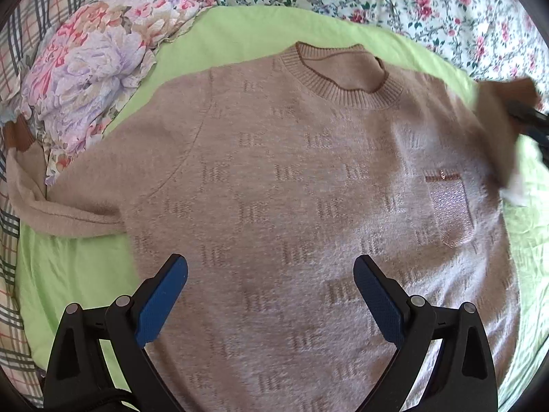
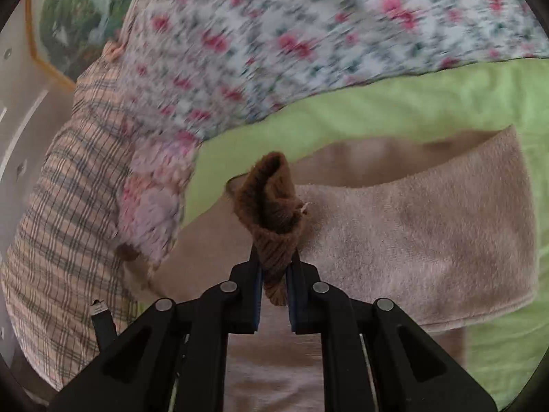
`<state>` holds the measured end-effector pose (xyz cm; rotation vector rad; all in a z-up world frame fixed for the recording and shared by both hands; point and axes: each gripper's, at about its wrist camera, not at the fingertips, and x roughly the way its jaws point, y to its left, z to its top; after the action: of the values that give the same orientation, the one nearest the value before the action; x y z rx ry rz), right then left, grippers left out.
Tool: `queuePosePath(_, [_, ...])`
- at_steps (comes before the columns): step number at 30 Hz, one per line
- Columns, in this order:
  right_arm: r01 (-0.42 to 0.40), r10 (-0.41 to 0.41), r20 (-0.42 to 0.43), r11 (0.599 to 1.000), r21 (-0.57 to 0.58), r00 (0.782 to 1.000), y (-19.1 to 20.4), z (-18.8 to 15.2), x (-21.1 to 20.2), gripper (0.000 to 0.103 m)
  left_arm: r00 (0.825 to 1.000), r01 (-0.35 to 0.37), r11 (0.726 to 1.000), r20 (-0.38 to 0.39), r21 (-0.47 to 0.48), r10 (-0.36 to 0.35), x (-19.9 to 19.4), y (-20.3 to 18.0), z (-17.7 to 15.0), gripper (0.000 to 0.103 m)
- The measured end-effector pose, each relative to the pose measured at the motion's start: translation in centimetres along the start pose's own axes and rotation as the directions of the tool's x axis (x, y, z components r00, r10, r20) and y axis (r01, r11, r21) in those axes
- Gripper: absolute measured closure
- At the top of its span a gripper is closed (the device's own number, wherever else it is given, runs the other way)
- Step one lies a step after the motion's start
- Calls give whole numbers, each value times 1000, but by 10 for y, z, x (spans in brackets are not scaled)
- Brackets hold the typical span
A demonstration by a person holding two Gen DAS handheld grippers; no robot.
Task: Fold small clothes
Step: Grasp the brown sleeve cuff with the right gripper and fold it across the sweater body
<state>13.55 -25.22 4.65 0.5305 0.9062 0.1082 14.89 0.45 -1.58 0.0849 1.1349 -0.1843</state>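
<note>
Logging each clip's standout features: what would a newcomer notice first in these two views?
A fuzzy beige knitted sweater lies spread front-up on a lime-green sheet, filling the left wrist view, with the open left gripper above its lower part. In the right wrist view, the right gripper pinches the sweater's dark brown ribbed cuff, the sleeve lifted.

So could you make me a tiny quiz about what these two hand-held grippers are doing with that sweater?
1. True or false: the left hand-held gripper is clamped on the beige sweater.
2. What does the right hand-held gripper pinch? A) brown sleeve cuff B) collar C) floral pillow
3. The sweater lies on a ___ sheet.

Key: 1 false, it is open above the sweater; 2 A; 3 green.
</note>
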Motion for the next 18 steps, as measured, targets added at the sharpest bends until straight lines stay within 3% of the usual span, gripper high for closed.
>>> queuePosePath(6, [-48,45,-162,999,-14,986,39,-19,103,90,999,53,998,11,-20,-53,-3,18,0,5])
queuePosePath(8, [-55,55,-201,998,4,978,38,-25,121,84,997,71,997,14,-22,-71,-3,20,1,5])
queuePosePath(9, [-41,45,-228,999,20,973,37,-27,129,75,997,82,996,14,-23,-82,-2,20,2,5])
queuePosePath(11, [-49,64,-245,997,65,967,28,-31,131,62,994,105,994,14,-22,-105,2,18,4,5])
queuePosePath(13, [-60,76,-218,995,77,973,23,-29,121,62,992,126,992,6,-23,-126,10,14,8,5])
queuePosePath(18, [-1,12,-129,996,92,992,-6,-25,68,62,981,188,980,-38,-61,-190,45,5,25,5])
